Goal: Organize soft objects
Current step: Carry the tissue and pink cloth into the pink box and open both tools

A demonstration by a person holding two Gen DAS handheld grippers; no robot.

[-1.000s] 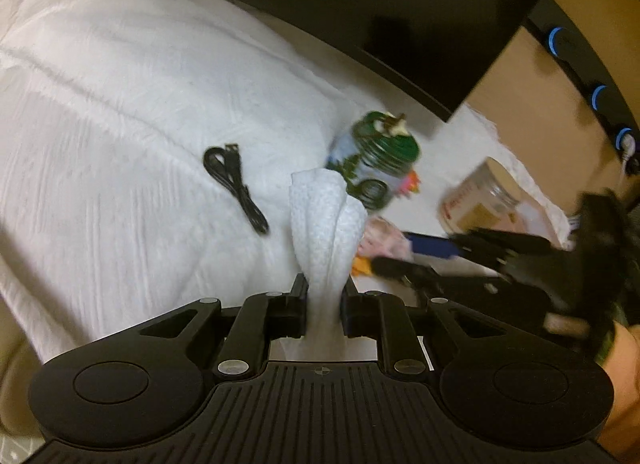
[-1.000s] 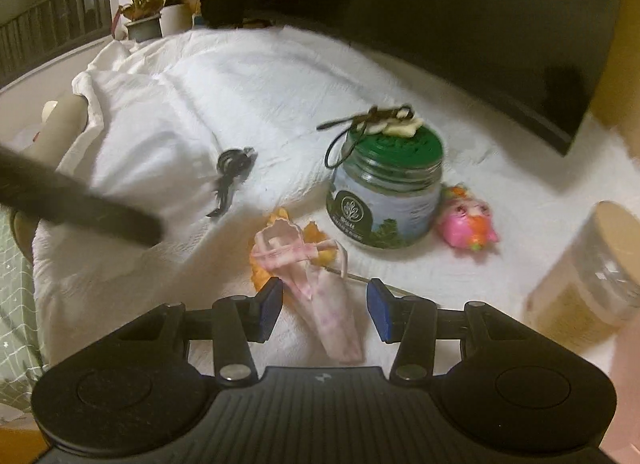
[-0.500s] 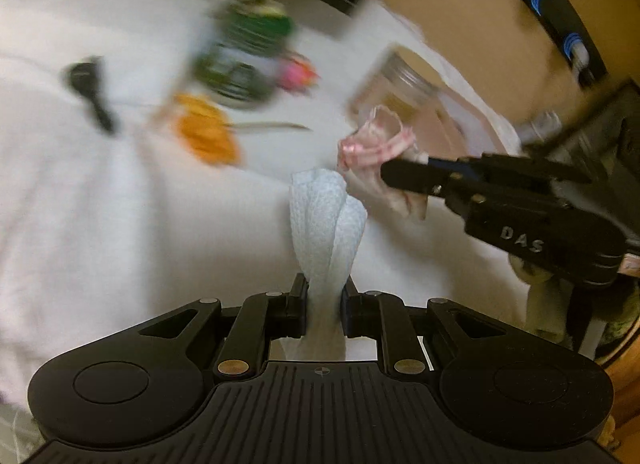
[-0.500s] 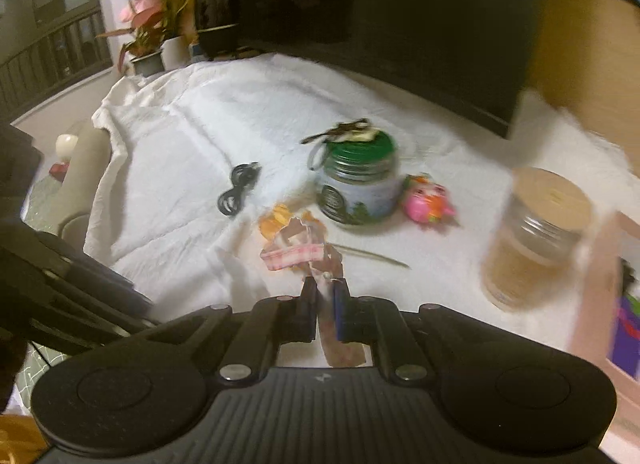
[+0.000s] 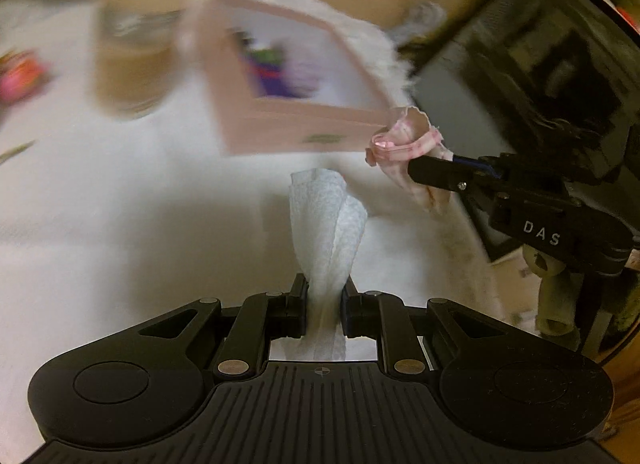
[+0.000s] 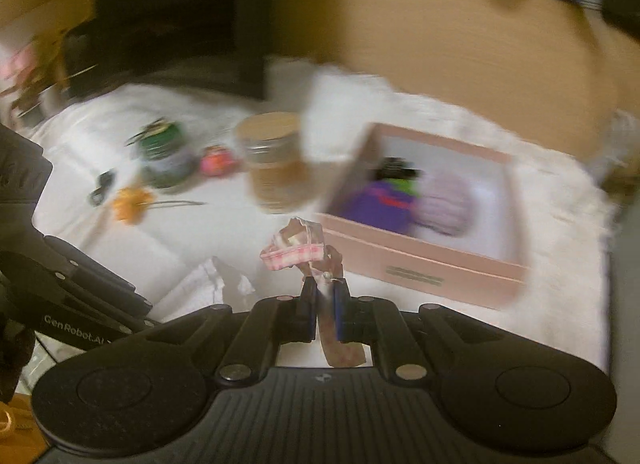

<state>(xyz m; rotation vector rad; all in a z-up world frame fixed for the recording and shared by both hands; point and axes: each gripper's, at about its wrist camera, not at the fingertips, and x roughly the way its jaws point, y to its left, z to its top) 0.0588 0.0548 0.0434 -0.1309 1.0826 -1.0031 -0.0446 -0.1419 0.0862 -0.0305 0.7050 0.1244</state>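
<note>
My left gripper (image 5: 325,292) is shut on a folded white paper towel (image 5: 326,219) that stands up between its fingers. My right gripper (image 6: 325,296) is shut on a pink checked cloth piece (image 6: 294,250); in the left wrist view the right gripper (image 5: 424,167) holds that same pink cloth piece (image 5: 404,139) in the air near the corner of the pink box (image 5: 280,131). The pink box (image 6: 424,264) lies open on the white cloth just ahead and to the right, with a purple soft item (image 6: 380,199) and a lilac soft item (image 6: 444,203) inside.
On the white cloth (image 6: 160,240) stand a jar with a tan lid (image 6: 272,159), a green-lidded jar (image 6: 164,155), a pink toy (image 6: 218,159), an orange item (image 6: 130,203) and a black cable (image 6: 100,187). A dark cabinet (image 5: 520,75) stands to the right of the cloth.
The right gripper shut on the pink cloth and lifted it off the surface. Both grippers swung to the right, bringing the pink box into view, the left still holding the paper towel.
</note>
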